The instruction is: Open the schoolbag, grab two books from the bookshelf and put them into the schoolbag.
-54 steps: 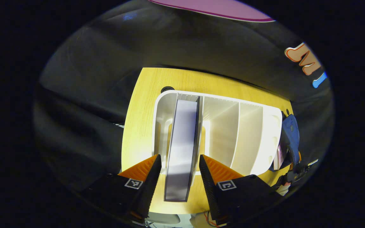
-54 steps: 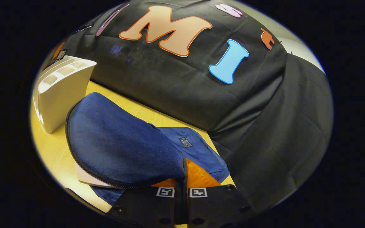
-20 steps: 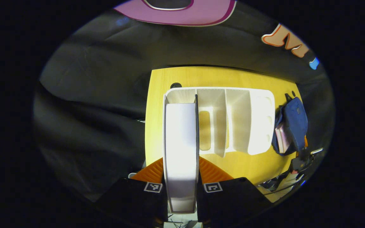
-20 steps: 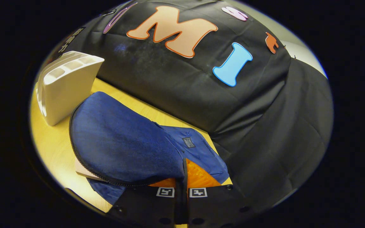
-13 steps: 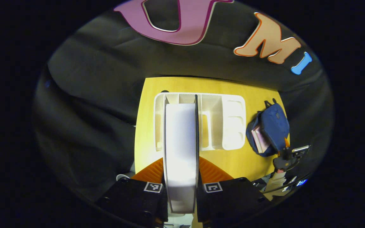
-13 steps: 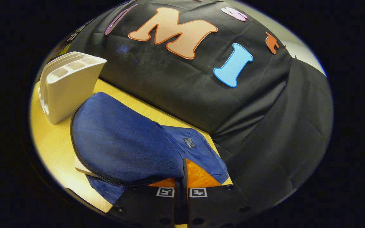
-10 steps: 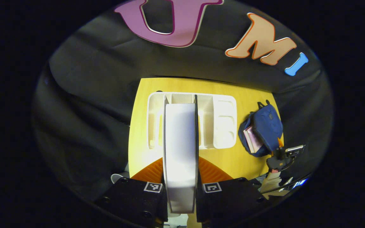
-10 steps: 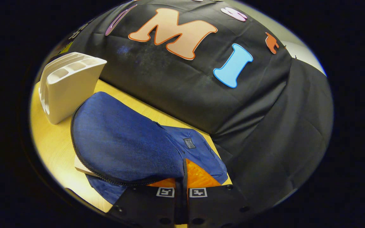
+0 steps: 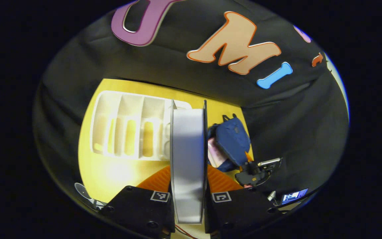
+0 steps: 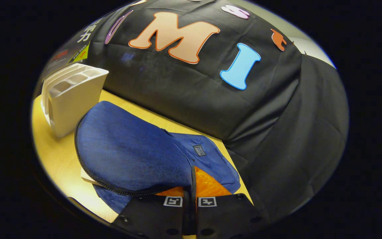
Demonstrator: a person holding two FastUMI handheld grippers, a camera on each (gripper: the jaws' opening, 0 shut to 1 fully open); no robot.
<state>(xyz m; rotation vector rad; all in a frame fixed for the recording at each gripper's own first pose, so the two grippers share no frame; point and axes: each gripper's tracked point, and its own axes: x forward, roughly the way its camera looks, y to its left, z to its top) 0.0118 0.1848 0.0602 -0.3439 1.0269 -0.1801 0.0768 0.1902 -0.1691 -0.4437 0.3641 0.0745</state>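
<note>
Book [image 9: 188,159] clamped edge-up between both fingers of my left gripper [image 9: 188,186], page block toward the lens, running from 6 o'clock up to the centre of the left gripper view. Beyond it, at 10 o'clock, stands the white bookshelf [image 9: 128,132] on the yellow table [image 9: 111,172], every slot that shows now bare. The blue schoolbag [image 9: 232,139] lies at 3 o'clock of the book, just beside the shelf's end, with a pale pink book [image 9: 215,153] already showing in its mouth.

My right gripper [image 10: 190,196] is pinched closed on the schoolbag's flap [image 10: 128,152]; both fingers press the cloth at the zip edge and lift it into a dome, seen at 7 to 9 o'clock of the right gripper view. From the left gripper view this same tool [image 9: 255,169] sits at 4 o'clock, at the bag's near end.

One book looks to be in, and I judge the second to be on its way across. To do this well I should keep the flap high and steady so the mouth stays wide, bring the held book round toward the opening, and turn it flat to match the pink one before sliding it under the flap. My grip is on the book's lower end, so the far end may swing; a slow carry and firm squeeze until it rests inside should prevent a slip or a catch on the zip.
</note>
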